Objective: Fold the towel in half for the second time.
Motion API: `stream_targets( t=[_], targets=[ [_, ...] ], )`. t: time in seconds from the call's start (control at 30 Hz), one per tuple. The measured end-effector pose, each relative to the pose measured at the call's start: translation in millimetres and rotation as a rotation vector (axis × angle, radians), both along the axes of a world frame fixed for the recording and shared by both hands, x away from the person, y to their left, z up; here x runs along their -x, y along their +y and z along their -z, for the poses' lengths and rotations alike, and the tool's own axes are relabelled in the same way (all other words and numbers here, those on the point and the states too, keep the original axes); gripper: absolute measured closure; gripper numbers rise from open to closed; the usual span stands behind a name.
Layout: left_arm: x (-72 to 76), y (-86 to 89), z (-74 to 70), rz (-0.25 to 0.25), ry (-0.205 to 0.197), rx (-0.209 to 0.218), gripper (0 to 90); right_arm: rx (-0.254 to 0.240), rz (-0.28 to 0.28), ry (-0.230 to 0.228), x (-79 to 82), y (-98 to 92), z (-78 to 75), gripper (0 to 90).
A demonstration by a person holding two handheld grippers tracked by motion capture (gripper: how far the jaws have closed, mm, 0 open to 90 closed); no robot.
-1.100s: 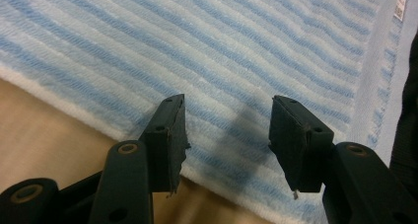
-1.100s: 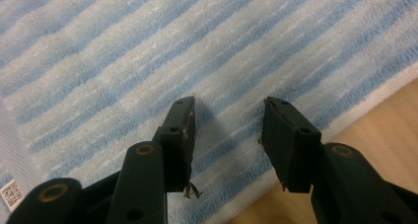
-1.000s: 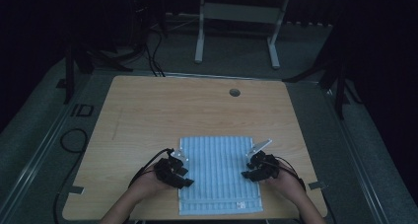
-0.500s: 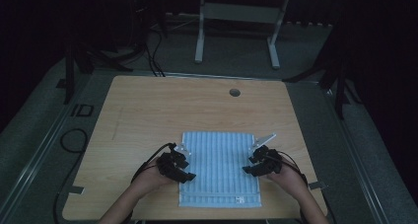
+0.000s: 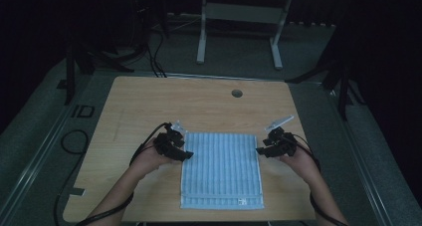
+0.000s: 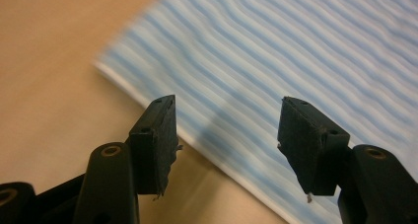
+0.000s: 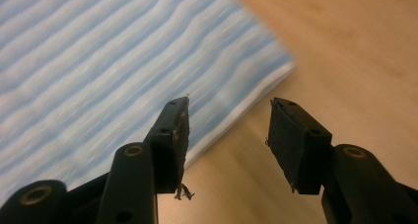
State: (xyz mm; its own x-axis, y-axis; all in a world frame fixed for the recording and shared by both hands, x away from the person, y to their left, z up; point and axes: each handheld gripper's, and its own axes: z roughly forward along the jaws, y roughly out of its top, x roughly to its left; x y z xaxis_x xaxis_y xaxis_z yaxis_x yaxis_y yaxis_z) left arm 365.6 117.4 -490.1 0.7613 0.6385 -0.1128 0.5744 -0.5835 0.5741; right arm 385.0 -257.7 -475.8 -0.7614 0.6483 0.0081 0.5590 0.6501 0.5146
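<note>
Striped blue towel [image 5: 222,169] lying flat, folded, at lower centre of the wooden surface [image 5: 149,101]. Left gripper [image 5: 180,147] at its upper-left corner and right gripper [image 5: 262,147] at its upper-right corner flank the far edge; both jaws have just been opening and stand moderately wide with nothing between them, probably letting the cloth settle squarely after placement.

We see a light wooden counter [image 5: 149,101] with rounded corners and a small round grommet [image 5: 237,93] near its far edge. A blue-and-white striped towel [image 5: 222,169] lies flat, folded, on its near half.
</note>
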Motion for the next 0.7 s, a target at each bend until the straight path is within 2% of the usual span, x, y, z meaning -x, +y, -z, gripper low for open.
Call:
stream_targets(
  t=[0.07,0.2,0.3,0.4,0.67,0.7],
  targets=[
    [-15.2,1.3,-0.6,-0.021,-0.004,0.008,40.1,-0.006,0.0,-0.007,-14.4,1.7,-3.3,49.7],
    [-34.2,0.5,4.3,-0.041,-0.001,-0.021,40.1,-0.002,0.019,0.015,-36.5,6.9,-2.8,49.7],
    [-46.1,1.7,9.9,-0.065,0.017,-0.016,40.1,0.021,0.035,0.05,-53.9,12.1,4.2,49.7],
    [-59.7,3.9,18.2,-0.087,0.037,-0.032,40.1,0.045,0.053,0.088,-66.8,16.0,14.6,50.1],
    [-77.5,1.9,31.1,-0.111,0.065,-0.021,40.6,0.083,0.065,0.159,-79.3,24.5,36.3,53.9],
    [-81.1,-0.6,35.6,-0.107,0.083,-0.04,41.4,0.091,0.06,0.165,-80.3,25.8,39.5,55.4]
  ],
)
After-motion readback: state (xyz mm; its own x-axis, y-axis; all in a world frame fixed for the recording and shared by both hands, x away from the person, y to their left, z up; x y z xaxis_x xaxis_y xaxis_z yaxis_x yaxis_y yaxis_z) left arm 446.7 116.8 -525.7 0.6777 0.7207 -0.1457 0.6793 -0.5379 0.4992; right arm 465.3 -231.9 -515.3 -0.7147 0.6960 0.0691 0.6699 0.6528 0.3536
